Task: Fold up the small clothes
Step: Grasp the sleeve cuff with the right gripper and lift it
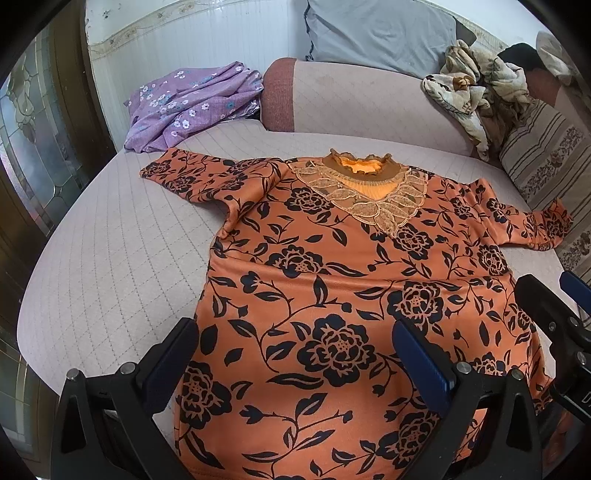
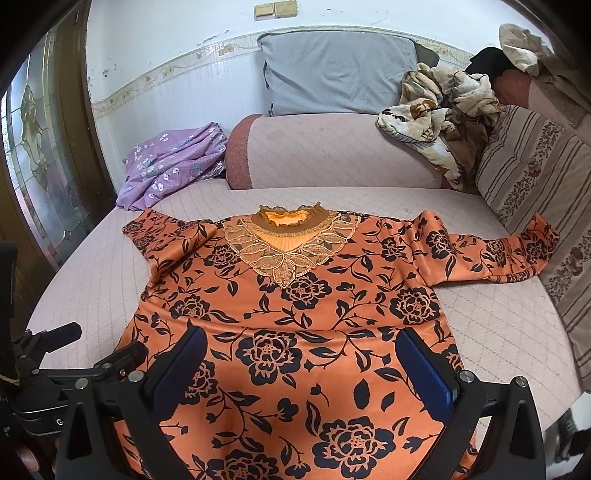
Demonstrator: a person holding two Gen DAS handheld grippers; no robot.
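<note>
An orange top with black flowers and a lace collar [image 1: 332,266] lies flat, front up, on the pink quilted bed, sleeves spread left and right. It also shows in the right wrist view [image 2: 295,314]. My left gripper [image 1: 295,332] is open and empty above the top's lower left part. My right gripper [image 2: 299,339] is open and empty above its lower right part. The right gripper also shows at the right edge of the left wrist view [image 1: 554,314], and the left gripper at the left edge of the right wrist view [image 2: 74,354].
A purple flowered cloth [image 1: 192,103] lies at the bed's far left. A pink bolster [image 1: 369,99] and grey pillow [image 1: 380,33] sit behind. A crumpled beige blanket [image 1: 476,88] and striped cushion [image 1: 550,162] are at the right. A dark door [image 1: 29,129] stands at the left.
</note>
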